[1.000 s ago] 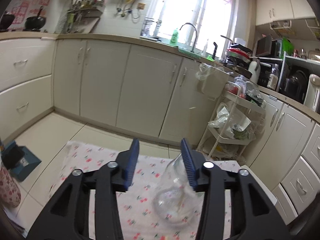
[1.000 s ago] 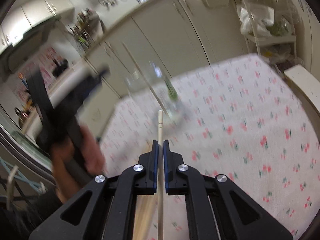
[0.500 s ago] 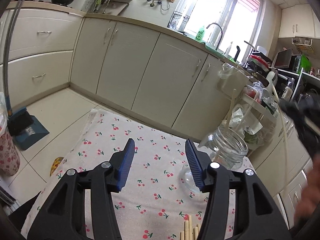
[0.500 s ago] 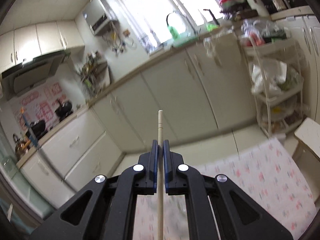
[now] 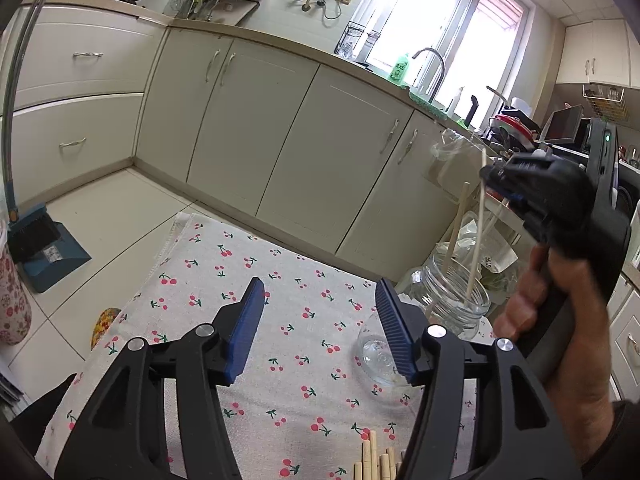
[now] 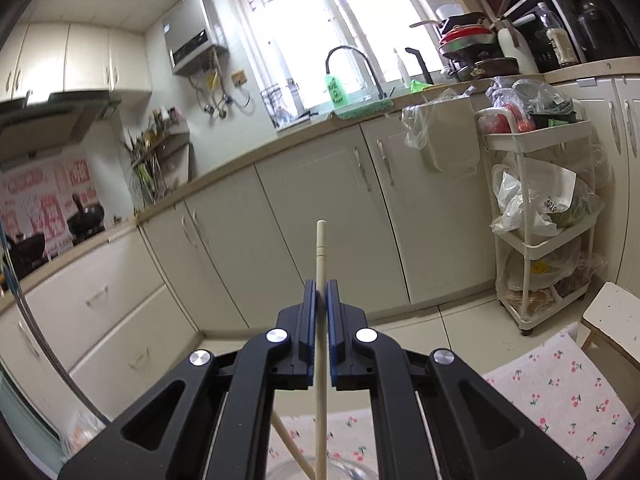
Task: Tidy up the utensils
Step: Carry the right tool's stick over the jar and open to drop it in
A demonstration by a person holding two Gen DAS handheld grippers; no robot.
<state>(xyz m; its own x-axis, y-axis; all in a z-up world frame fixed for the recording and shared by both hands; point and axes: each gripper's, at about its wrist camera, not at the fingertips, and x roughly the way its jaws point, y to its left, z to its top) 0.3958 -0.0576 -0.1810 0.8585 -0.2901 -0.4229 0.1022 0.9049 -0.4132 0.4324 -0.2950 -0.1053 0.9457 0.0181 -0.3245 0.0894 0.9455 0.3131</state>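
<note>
My right gripper (image 6: 319,294) is shut on a pale wooden chopstick (image 6: 320,248), held upright. In the left wrist view the right gripper (image 5: 490,178) holds that chopstick (image 5: 478,240) with its lower end inside a clear glass jar (image 5: 456,296) on the cherry-print cloth (image 5: 240,280). Another chopstick (image 5: 456,228) leans in the jar. My left gripper (image 5: 320,328) is open and empty above the cloth, left of the jar. Several loose chopsticks (image 5: 374,460) lie at the near edge. A second clear glass item (image 5: 378,360) lies by my left gripper's right finger.
Cream kitchen cabinets (image 5: 256,128) run behind the table. A white trolley (image 6: 536,216) with bags stands at the right. A blue dustpan (image 5: 48,248) sits on the floor at the left. A white stool (image 6: 612,320) stands beside the table.
My right gripper has brought the chopstick upright over the jar and lowered its end into it. My left gripper has pulled back from the jar and stays open.
</note>
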